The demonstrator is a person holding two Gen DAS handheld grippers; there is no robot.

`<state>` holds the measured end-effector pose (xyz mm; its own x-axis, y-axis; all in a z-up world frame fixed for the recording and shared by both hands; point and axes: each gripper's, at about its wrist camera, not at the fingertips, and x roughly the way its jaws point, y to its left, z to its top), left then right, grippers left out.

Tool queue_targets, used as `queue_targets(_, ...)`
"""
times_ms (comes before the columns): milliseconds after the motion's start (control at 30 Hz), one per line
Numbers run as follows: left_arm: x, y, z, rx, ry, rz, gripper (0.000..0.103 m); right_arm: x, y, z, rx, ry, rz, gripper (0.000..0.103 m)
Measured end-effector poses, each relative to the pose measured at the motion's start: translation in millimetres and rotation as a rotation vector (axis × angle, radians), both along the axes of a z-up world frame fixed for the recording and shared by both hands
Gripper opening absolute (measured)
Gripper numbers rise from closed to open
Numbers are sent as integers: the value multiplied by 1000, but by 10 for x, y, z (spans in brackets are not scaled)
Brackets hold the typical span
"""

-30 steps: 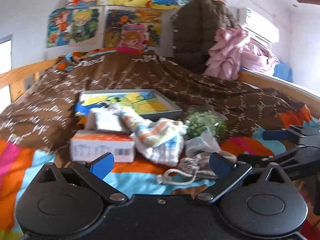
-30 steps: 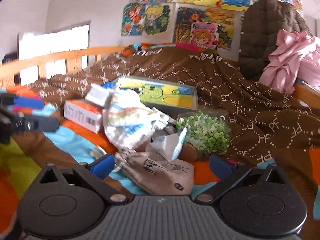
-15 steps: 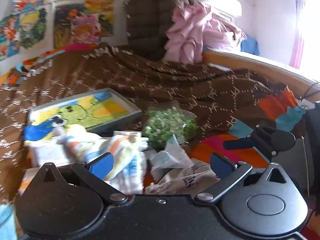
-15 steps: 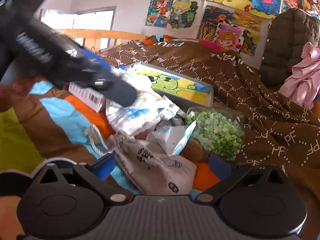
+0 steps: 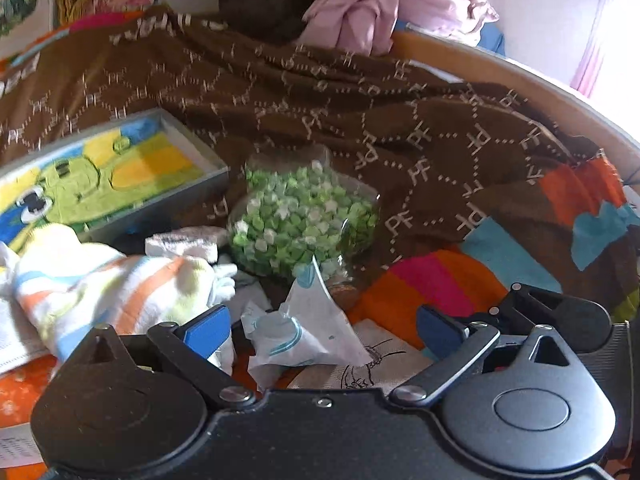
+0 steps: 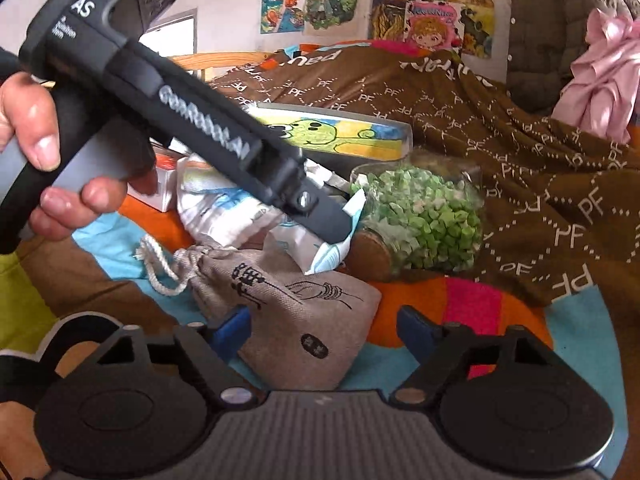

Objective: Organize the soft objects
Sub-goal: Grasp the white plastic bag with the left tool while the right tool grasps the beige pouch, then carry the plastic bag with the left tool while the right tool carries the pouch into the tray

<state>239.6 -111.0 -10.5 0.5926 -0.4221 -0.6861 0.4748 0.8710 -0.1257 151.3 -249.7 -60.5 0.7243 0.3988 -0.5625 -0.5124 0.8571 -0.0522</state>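
A: Largest item and its markings?
B: Brown blanket (image 6: 500, 128), spread over the far half of the bed, printed with a repeated "PF" in dotted diamonds. At the near side it lies over a striped cover (image 6: 472, 304) of orange, pink and blue.

A: Next in size?
B: Shallow grey box (image 5: 132, 168) at far left, with a green cartoon figure on yellow and blue. Near it, left of centre, a striped towel (image 5: 120, 288) in white, orange and yellow. Right of the box, a clear jar (image 6: 420, 216) of small green and white pieces lies on its side, touching the blanket edge.

A: Position of the soft task items?
B: Grey drawstring pouch (image 6: 296, 312), centre near, printed with black line art and characters too small to read; its white cord (image 6: 160, 272) trails left. A crumpled white packet (image 5: 304, 328) with blue markings sits just beyond the pouch, against the jar.

A: Left gripper (image 5: 320, 320) state?
B: Fingers apart, nothing clamped. The packet lies between the blue pads (image 5: 208, 328). In the right wrist view the body reads "GenRobot.AI" and, nearer the handle, "AS"; the smaller print there is unreadable. The left hand (image 6: 44, 160) grips the handle.

A: Right gripper (image 6: 324, 328) state?
B: Fingers apart, nothing clamped, straddling the near end of the pouch; contact cannot be determined
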Motion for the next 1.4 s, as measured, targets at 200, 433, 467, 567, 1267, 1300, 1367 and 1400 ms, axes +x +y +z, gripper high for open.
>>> queue_targets(200, 154, -44, -183, 1, 90, 27, 85, 10, 19, -7, 12, 16, 12, 68)
queue_targets(433, 265, -61, -295, -53, 165, 37, 51, 22, 16, -44, 30, 57, 23, 56)
queue_targets(467, 272, -50, -300, -64, 170, 43, 49, 25, 19, -54, 29, 62, 24, 53)
queue_targets(567, 292, -13, -320, -88, 186, 63, 43, 20, 37, -74, 20, 68, 28, 43)
queue_targets(1267, -273, 383, 76, -222, 31, 120, 31, -330, 142, 191, -71, -129, -5, 13)
queue_targets(1300, -335, 425, 131, -229, 13, 123, 31, -371, 150, 232, -71, -149, -13, 13)
queue_targets(1367, -476, 507, 249, -235, -30, 133, 31, -447, 168, 325, -69, -190, -25, 13)
queue_targets(1400, -545, 549, 304, -235, -57, 140, 31, -485, 179, 376, -64, -211, -31, 13)
